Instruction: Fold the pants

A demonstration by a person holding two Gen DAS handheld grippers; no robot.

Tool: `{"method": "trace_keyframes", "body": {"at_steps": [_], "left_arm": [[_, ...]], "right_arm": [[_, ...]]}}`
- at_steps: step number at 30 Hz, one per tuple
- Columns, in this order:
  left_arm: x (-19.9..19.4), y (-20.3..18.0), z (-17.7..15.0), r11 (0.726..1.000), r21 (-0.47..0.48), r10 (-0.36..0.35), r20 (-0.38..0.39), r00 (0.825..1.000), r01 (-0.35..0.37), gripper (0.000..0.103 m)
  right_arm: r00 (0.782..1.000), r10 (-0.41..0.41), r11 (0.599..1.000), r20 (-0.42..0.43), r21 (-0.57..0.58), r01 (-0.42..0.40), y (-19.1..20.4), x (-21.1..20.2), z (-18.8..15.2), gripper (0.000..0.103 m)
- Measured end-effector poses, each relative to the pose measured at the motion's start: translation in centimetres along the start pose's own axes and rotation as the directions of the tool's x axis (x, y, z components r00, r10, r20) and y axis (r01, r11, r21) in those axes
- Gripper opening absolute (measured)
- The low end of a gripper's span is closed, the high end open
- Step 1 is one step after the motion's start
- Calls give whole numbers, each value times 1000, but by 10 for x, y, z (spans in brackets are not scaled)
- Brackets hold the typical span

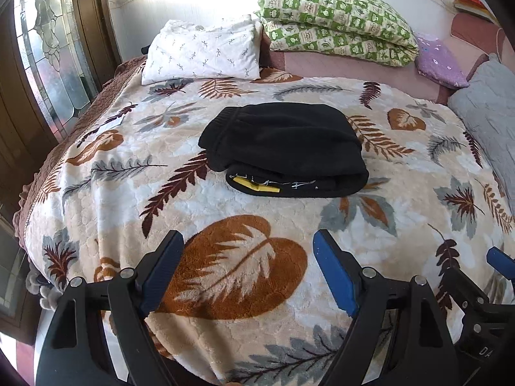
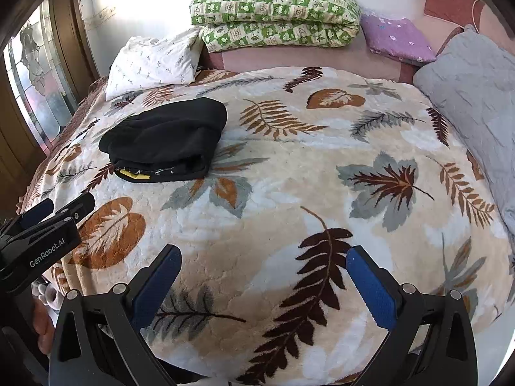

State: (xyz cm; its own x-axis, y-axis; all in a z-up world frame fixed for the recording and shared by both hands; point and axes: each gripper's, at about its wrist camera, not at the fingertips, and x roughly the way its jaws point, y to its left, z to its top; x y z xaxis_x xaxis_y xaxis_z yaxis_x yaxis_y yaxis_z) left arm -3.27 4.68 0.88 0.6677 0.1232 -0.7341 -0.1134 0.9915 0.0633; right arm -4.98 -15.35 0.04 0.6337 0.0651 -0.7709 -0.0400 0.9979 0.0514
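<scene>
The black pants already sit as a compact folded bundle mid-bed on the leaf-print blanket, so I'd say the job now is just backing off without snagging it. Both the left tongs and right tongs hang apart and empty near the bed's front edge, well clear of the bundle. Behind are a white pillow, a green checked quilt and a stained-glass door.

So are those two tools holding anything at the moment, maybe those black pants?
Nothing is held. The left tool and right tool both stand open over the leaf-patterned blanket, well short of the folded black pants.
</scene>
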Motion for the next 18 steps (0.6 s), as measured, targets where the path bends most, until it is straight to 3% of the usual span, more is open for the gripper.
{"method": "trace_keyframes", "body": {"at_steps": [12, 18], "left_arm": [[17, -4, 1, 997, -36, -74, -76, 994, 71, 83], [23, -5, 3, 997, -35, -66, -91, 994, 63, 84]], "right_arm": [[1000, -5, 1000, -24, 22, 5, -10, 10, -2, 103], [999, -7, 1000, -33, 24, 8, -12, 14, -2, 103]]}}
